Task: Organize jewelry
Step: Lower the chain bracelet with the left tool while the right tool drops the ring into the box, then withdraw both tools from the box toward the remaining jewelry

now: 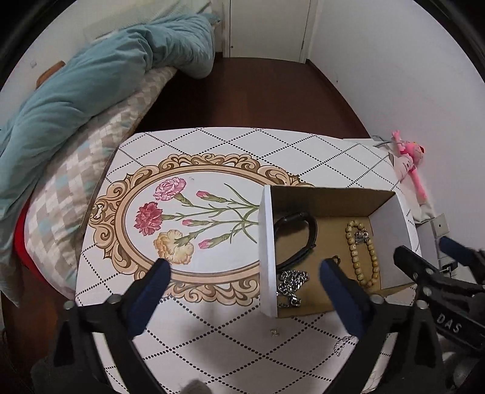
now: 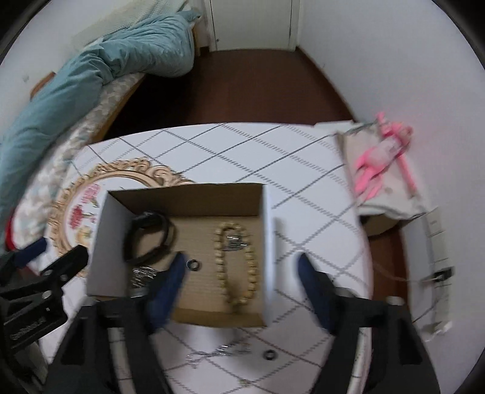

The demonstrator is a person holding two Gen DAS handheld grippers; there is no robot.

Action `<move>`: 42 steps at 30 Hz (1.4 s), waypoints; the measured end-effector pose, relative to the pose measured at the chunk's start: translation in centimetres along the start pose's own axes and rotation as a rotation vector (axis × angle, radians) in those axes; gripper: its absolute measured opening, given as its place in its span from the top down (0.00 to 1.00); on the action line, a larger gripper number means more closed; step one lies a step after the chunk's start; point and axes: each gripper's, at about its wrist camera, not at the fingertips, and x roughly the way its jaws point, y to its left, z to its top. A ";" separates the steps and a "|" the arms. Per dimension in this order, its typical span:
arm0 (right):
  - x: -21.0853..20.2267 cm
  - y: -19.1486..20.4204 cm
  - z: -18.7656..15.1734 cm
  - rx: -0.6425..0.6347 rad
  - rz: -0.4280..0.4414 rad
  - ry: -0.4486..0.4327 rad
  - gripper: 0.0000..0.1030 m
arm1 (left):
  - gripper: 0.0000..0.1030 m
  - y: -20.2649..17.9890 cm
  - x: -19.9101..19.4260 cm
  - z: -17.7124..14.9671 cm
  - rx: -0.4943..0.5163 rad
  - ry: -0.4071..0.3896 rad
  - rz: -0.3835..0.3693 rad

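While both grippers gape empty | box: bead bracelet, black band, chain, ring

Place: a home bedroom is showing here.
Bed: a teal duvet is lying rumpled over a checked sheet.
Floor: dark wood is running to a white door.
Tabletop: a floral, diamond-patterned cover is lying on it.
Toy: a pink plush is hanging by the wall.
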 end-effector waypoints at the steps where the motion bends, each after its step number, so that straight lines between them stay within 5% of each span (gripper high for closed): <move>1: -0.3 -0.1 -0.2 -0.005 -0.016 -0.007 0.08 | 0.00 -0.1 -0.1 -0.2 0.004 -0.005 0.007; 9: -1.4 -0.7 -2.4 -0.027 -0.099 -0.029 0.00 | 0.00 -0.9 -0.7 -2.1 0.033 -0.036 0.040; 42: -17.7 -2.0 -7.9 0.062 -0.098 -0.317 0.00 | 0.00 -2.2 -14.7 -5.3 0.042 -0.259 -0.001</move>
